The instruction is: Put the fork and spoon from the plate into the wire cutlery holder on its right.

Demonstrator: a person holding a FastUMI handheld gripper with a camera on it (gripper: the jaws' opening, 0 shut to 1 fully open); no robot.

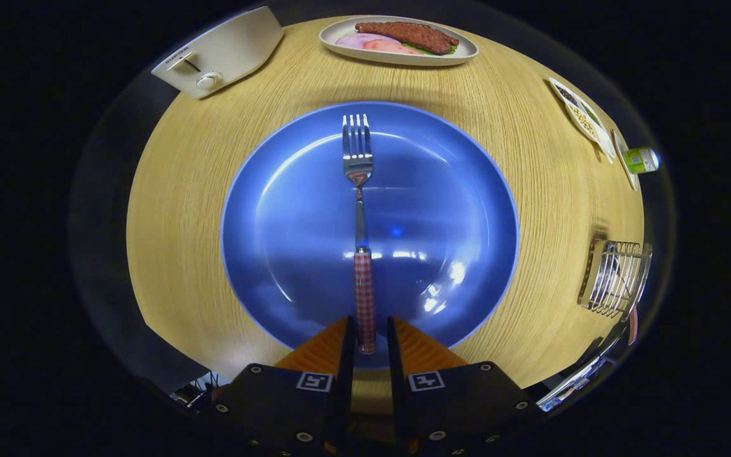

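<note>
A steel fork (358, 190) with a red-checked handle (365, 298) stretches straight ahead of me over the blue plate (289, 254), tines toward the plate's far rim. My gripper (368, 339) is shut on the near end of the handle, one finger on each side. Whether the fork rests on the plate or hangs just above it I cannot tell. The wire cutlery holder (616, 279) stands on the table to the right of the plate. A second red-checked handle (632, 324) pokes out at its near side.
Beyond the plate lies a white dish of meat and sliced food (397, 41). A white toaster (223, 54) stands at the far left. Small dishes of seeds (581, 117) and a green-labelled bottle (641, 160) sit at the far right of the round wooden table (181, 209).
</note>
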